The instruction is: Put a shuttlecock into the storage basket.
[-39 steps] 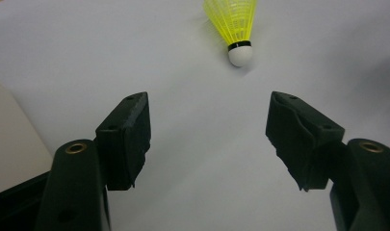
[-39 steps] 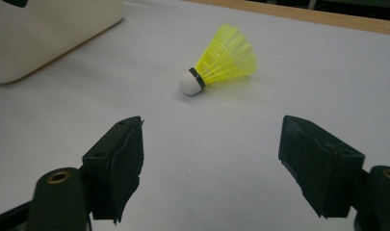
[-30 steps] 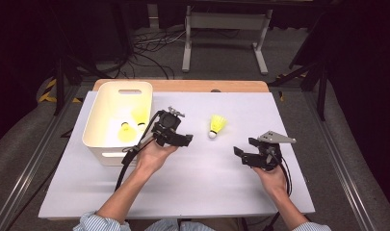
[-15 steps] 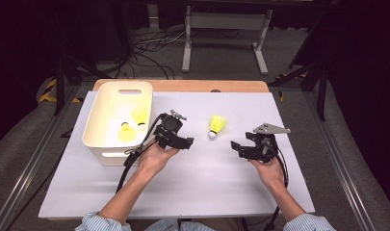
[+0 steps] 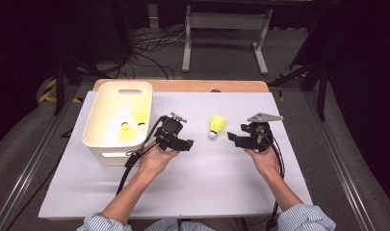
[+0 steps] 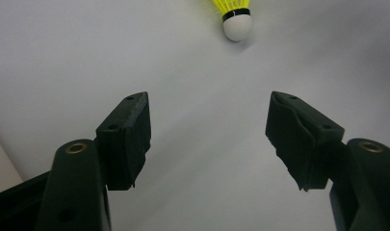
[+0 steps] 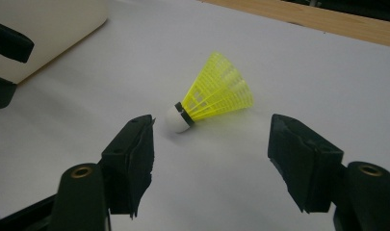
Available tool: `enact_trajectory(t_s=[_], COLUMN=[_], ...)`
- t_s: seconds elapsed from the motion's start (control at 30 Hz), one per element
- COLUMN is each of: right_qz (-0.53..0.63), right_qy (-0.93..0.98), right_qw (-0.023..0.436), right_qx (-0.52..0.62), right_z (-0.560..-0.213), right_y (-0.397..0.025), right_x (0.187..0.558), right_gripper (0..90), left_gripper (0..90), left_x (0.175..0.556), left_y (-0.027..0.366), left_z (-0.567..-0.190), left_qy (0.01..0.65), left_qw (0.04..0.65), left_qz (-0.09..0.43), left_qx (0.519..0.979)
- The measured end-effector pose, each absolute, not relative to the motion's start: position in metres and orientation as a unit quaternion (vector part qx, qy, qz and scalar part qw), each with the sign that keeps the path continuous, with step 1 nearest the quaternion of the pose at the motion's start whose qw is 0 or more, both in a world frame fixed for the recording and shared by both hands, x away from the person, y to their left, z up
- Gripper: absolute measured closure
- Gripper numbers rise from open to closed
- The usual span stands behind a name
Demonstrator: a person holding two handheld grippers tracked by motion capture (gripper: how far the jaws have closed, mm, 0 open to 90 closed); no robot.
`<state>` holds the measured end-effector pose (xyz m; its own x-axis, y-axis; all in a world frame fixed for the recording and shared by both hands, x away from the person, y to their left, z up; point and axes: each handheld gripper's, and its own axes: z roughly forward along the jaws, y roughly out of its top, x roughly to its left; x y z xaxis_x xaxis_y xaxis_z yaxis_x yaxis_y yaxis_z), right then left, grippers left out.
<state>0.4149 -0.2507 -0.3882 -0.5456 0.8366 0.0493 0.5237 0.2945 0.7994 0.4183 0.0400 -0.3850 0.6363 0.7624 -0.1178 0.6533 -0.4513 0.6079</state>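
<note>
Yellow shuttlecock lay on its side on the white counter, between the two grippers, cork nose toward the person, skirt pointing away; nearer the right gripper than the left gripper. Seen through the right gripper view as shuttlecock just ahead of the fingers, which stood wide apart with nothing between them, white cork close to the left-hand one. Left gripper's fingers likewise spread and empty, cork showing at the top of that view. Judged very light and springy — mesh skirt likely to flex or crush under a hard pinch, and liable to roll or skid on the smooth counter at a nudge. Best hold probably at the cork and black band, the stiff part; a gentle closing across the narrow neck of the skirt as second choice. White bin sat at the left of the counter with two more yellow shuttlecocks inside, left gripper just beside its near right corner. Open counter all round the lone shuttlecock; wooden edge well behind — room enough for a low approach from the right.
</note>
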Motion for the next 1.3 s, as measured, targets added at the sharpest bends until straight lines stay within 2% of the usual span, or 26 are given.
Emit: enact_trajectory(t_s=[0.6,0.87,1.3], right_qz=[0.37,0.358,0.338], right_qy=[0.798,0.796,0.802], right_qw=[0.176,0.169,0.159], right_qx=[0.442,0.458,0.466], right_z=[-0.381,-0.389,-0.382], right_y=[-0.236,-0.234,-0.224], right_x=[0.457,0.472,0.498], right_gripper=[42.5,43.2,45.0], left_gripper=[33.5,33.5,33.4], left_x=[0.42,0.42,0.421], left_y=[0.04,0.04,0.042], left_z=[-0.398,-0.401,-0.406], left_qy=[0.423,0.423,0.426], left_qw=[0.307,0.305,0.3], left_qz=[0.081,0.081,0.079], left_qx=[0.849,0.849,0.85])
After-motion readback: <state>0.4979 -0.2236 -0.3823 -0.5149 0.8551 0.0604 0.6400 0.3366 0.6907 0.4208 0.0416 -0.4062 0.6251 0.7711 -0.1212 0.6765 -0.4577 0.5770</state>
